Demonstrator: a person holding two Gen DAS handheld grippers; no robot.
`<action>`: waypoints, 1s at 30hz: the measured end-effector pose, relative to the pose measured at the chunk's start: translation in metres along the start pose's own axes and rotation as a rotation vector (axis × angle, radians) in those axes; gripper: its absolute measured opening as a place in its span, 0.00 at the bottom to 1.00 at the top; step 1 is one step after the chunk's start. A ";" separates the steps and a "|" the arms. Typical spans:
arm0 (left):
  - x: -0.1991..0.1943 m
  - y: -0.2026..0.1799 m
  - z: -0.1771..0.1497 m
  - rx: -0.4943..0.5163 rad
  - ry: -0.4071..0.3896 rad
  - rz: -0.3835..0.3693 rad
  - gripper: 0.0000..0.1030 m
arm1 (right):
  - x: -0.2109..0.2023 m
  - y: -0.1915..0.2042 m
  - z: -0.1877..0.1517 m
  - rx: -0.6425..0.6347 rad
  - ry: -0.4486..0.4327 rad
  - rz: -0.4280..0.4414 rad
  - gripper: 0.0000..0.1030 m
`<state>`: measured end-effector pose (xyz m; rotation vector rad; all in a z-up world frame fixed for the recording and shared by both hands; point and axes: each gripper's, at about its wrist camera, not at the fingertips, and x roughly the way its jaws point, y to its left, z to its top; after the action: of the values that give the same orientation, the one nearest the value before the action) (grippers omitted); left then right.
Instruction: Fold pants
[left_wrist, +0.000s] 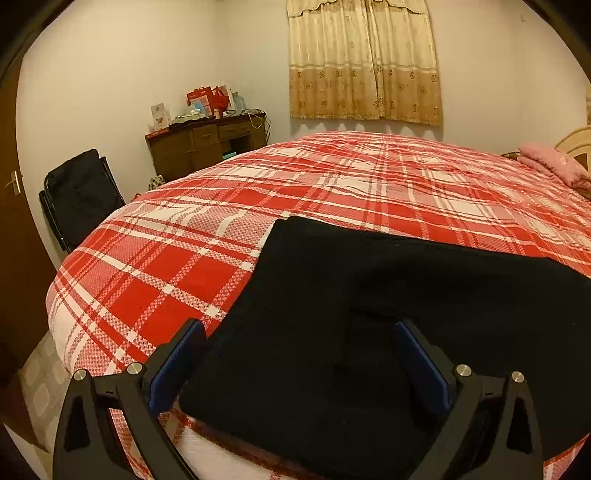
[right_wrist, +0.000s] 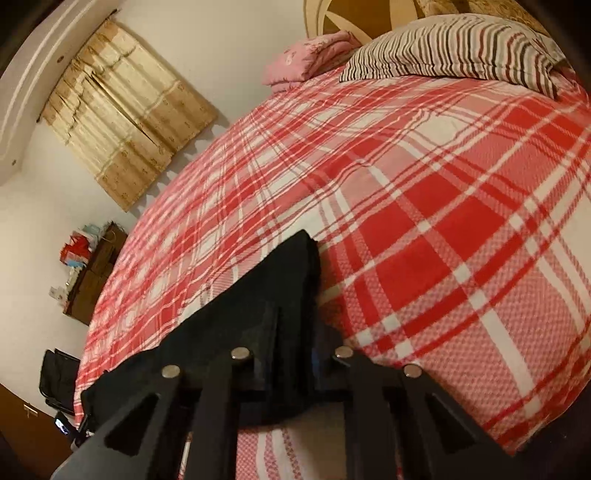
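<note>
Black pants (left_wrist: 369, 273) lie folded flat on the red plaid bedspread (left_wrist: 166, 266), near the bed's front edge. My left gripper (left_wrist: 299, 365) is open just above them, its blue pads (left_wrist: 173, 365) wide apart on either side of the cloth's near left part. In the right wrist view the pants (right_wrist: 284, 280) run from a far corner down to the left. My right gripper (right_wrist: 295, 332) is shut on their near right edge, with dark cloth pinched between the close-set fingers. The pads there are mostly hidden by the cloth.
A pink folded quilt (left_wrist: 550, 162) and a striped pillow (right_wrist: 443, 48) lie at the head of the bed. A brown desk (left_wrist: 207, 144) with clutter and a black chair (left_wrist: 81, 192) stand beyond the bed's foot. A door (left_wrist: 14, 221) is at the far left.
</note>
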<state>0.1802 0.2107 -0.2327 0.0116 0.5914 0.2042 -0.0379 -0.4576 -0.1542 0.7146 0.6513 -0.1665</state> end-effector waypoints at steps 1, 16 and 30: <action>0.000 0.000 0.000 0.001 0.004 0.000 0.99 | -0.002 -0.001 -0.001 0.002 -0.007 0.003 0.15; 0.003 -0.001 0.004 0.007 0.043 0.003 0.99 | -0.012 0.076 -0.009 -0.209 -0.104 -0.003 0.14; 0.004 -0.002 0.004 0.007 0.045 0.002 0.99 | 0.001 0.120 -0.025 -0.257 -0.070 0.096 0.14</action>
<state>0.1859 0.2101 -0.2315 0.0147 0.6370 0.2048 -0.0065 -0.3506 -0.1026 0.4886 0.5578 -0.0180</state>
